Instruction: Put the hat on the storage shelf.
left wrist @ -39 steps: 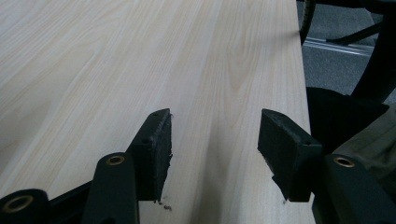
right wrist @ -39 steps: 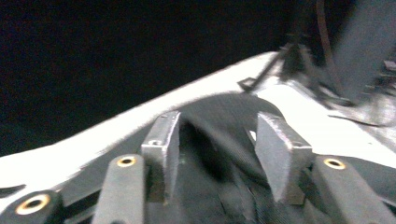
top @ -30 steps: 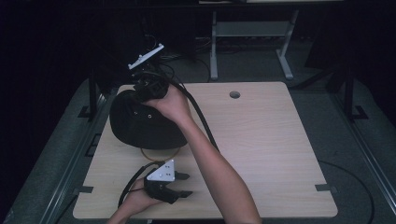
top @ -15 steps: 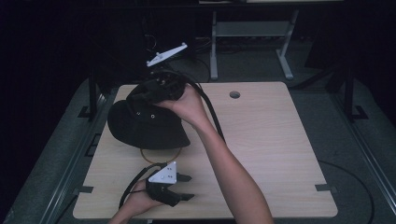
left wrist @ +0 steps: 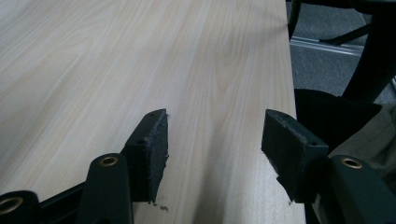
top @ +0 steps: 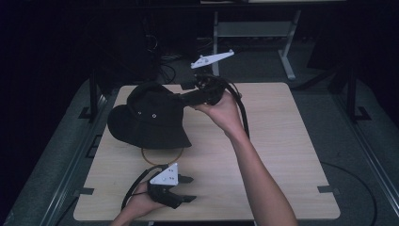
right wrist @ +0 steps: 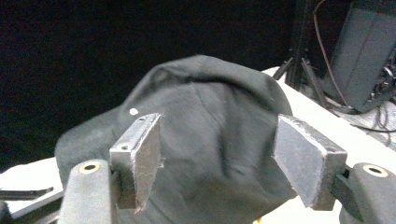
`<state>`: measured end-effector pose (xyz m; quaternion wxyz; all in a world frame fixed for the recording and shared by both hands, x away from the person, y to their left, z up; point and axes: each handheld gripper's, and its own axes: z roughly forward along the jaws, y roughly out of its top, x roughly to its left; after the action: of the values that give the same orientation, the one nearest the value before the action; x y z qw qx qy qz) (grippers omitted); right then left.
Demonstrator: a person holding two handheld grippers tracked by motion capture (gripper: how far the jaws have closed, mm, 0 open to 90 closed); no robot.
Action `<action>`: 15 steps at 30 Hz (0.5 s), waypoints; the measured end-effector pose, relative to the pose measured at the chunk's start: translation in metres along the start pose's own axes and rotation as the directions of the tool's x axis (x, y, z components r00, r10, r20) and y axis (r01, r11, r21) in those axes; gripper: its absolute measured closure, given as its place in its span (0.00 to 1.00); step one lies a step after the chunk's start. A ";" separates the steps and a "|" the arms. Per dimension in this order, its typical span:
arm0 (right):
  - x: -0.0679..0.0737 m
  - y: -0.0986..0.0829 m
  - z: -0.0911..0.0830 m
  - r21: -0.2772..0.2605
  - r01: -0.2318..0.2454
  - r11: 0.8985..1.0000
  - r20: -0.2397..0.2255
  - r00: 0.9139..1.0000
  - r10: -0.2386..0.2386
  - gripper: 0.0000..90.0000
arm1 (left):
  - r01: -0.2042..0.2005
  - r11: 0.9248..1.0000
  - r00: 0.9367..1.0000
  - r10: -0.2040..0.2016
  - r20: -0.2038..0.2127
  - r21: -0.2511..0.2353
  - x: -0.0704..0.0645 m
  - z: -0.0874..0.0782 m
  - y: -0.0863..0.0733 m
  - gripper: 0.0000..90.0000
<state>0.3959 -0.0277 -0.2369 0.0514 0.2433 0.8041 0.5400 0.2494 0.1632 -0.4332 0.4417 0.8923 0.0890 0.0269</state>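
On the table [top: 282, 155] we hold our right gripper [top: 186, 96] open beside the black hat [top: 148, 117]; our left gripper [top: 188, 188] is open too.

- The place looks like a lab or recording studio set up for capturing hand work, not a home.
- A plain light wooden table [top: 282, 141] with a cable hole stands alone on grey carpet floor [top: 357, 155], with dark metal rails [top: 371, 141] running along both sides.
- The background is black and unlit, like curtained walls.
- Behind the table stands a grey metal stand [top: 254, 33], with loose cables [top: 160, 52] lying on the floor near it.
- The right gripper view shows dark equipment boxes [right wrist: 369, 51] with trailing wires beyond the table edge.
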 end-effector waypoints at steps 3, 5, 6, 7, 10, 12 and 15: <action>-0.006 -0.009 -0.012 -0.004 -0.011 1.000 0.021 1.000 0.011 0.34 | 0.012 1.000 1.000 -0.012 -0.004 -0.011 0.000 0.000 -0.001 0.45; -0.009 -0.014 -0.018 -0.005 -0.018 1.000 0.028 0.999 0.019 0.34 | 0.014 1.000 1.000 -0.014 -0.004 -0.013 0.000 0.001 -0.001 0.45; -0.010 -0.016 -0.022 -0.004 -0.023 1.000 0.034 0.999 0.023 0.34 | 0.014 1.000 1.000 -0.014 -0.004 -0.011 0.000 0.001 -0.001 0.45; -0.011 -0.019 -0.025 -0.005 -0.024 1.000 0.039 0.999 0.024 0.34 | 0.015 1.000 1.000 -0.015 -0.004 -0.010 0.000 0.001 -0.001 0.45; -0.015 -0.028 -0.035 -0.009 -0.039 0.999 0.054 0.998 0.039 0.33 | 0.016 1.000 1.000 -0.016 -0.006 -0.011 0.000 0.001 -0.001 0.45; -0.018 -0.033 -0.041 -0.012 -0.047 0.999 0.064 0.997 0.048 0.33 | 0.019 1.000 1.000 -0.019 -0.008 -0.013 0.001 0.001 -0.001 0.45; -0.021 -0.040 -0.048 -0.012 -0.060 0.998 0.073 0.995 0.060 0.33 | 0.011 1.000 1.000 -0.011 -0.013 -0.006 0.002 0.001 -0.001 0.44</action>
<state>0.3845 -0.0899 -0.2568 0.0659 0.2869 0.7913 0.5359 0.2512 0.1636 -0.4345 0.4438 0.8903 0.0969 0.0304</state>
